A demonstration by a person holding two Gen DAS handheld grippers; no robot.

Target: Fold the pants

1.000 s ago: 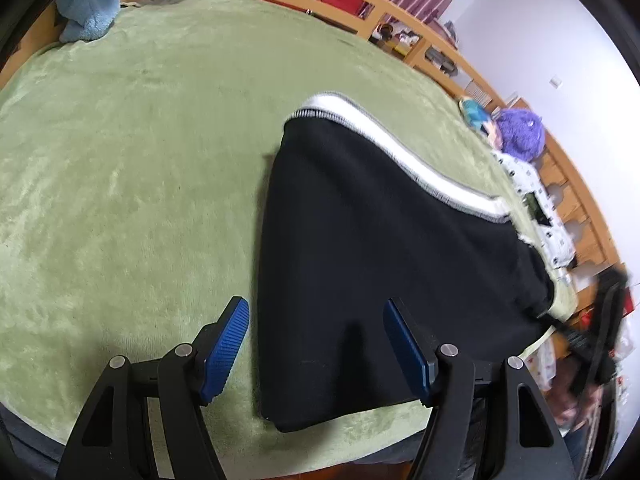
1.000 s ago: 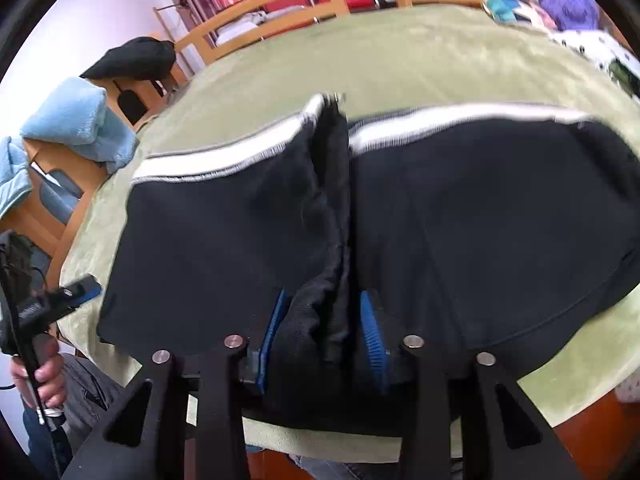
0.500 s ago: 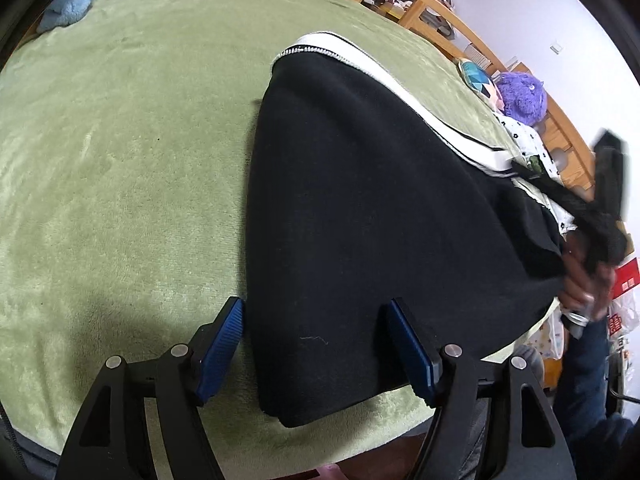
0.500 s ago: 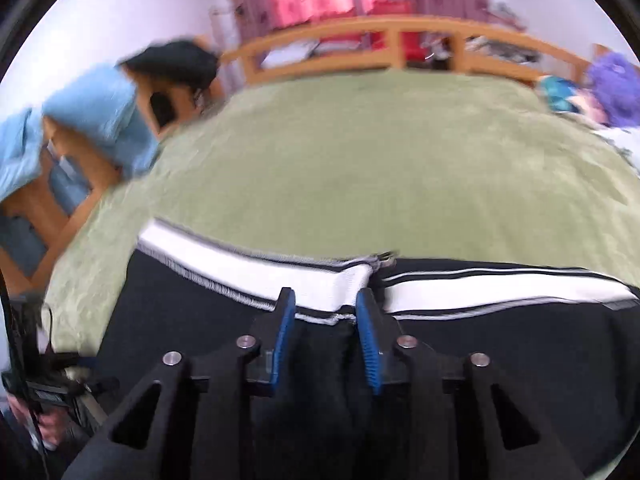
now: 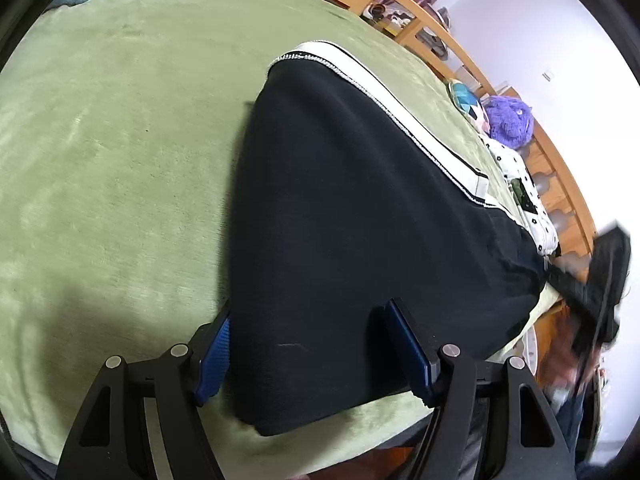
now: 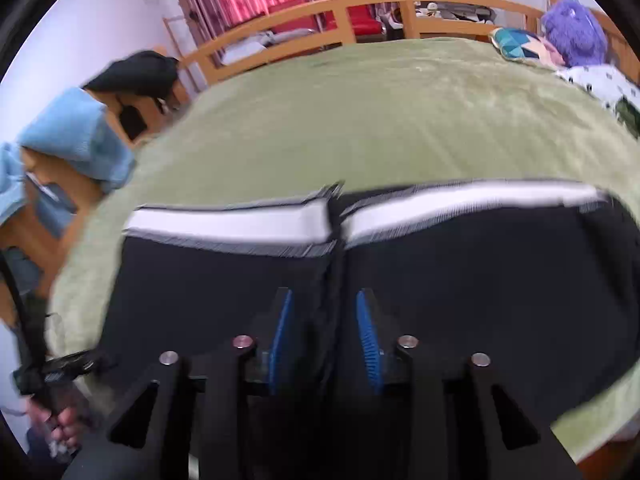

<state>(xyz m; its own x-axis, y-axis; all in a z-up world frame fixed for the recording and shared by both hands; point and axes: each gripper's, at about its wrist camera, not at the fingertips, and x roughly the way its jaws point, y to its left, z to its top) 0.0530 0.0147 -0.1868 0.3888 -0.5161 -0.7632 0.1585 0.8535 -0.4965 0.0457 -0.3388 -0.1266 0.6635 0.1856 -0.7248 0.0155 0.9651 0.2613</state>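
Observation:
Black pants (image 5: 352, 208) with a white side stripe (image 5: 404, 116) lie folded on the green bed cover (image 5: 120, 160). My left gripper (image 5: 308, 348) is open, its blue pads straddling the near left corner of the pants. In the right wrist view the pants (image 6: 480, 280) fill the foreground, white bands (image 6: 240, 224) across them. My right gripper (image 6: 324, 332) is shut on a ridge of black fabric at the pants' middle. The right gripper also shows blurred in the left wrist view (image 5: 600, 288), at the far right.
A wooden bed rail (image 6: 340, 12) runs round the far side. A purple plush toy (image 5: 510, 120), a patterned cushion (image 6: 516, 46) and spotted white cloth (image 5: 520, 196) lie at the bed's right edge. Blue towels (image 6: 76, 136) and a dark garment (image 6: 132, 72) hang at left.
My right gripper, holding the fabric ridge, went forward over the pants, then drew back toward me. My left gripper moved in so its pads straddle the pants' corner.

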